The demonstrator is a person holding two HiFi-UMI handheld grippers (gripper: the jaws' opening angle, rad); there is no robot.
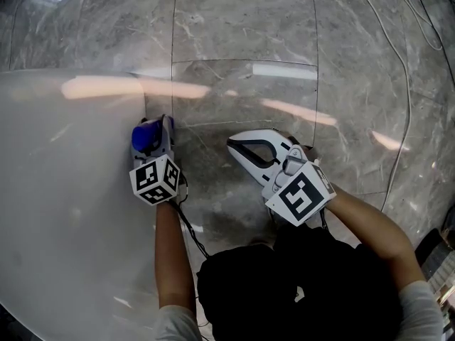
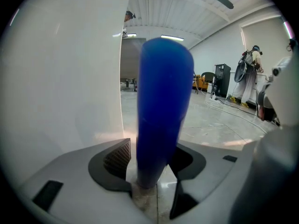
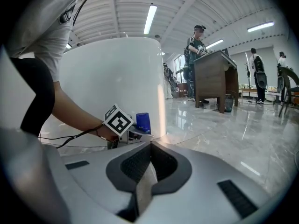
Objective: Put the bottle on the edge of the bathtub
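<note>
First, from the head view, the blue bottle (image 1: 146,136) stands upright on the floor (image 1: 242,41), just beside the white bathtub (image 1: 57,190) and between the jaws of the left gripper (image 1: 158,126). The right gripper (image 1: 232,144) hangs near it. The left gripper view shows those jaws wide apart around the bottle, not pinching it. I think a crooked closing could tip it against the bathtub wall. The right gripper view shows that gripper's jaws together, with nothing between them. What is inside the bathtub and the bottle stays hidden.
</note>
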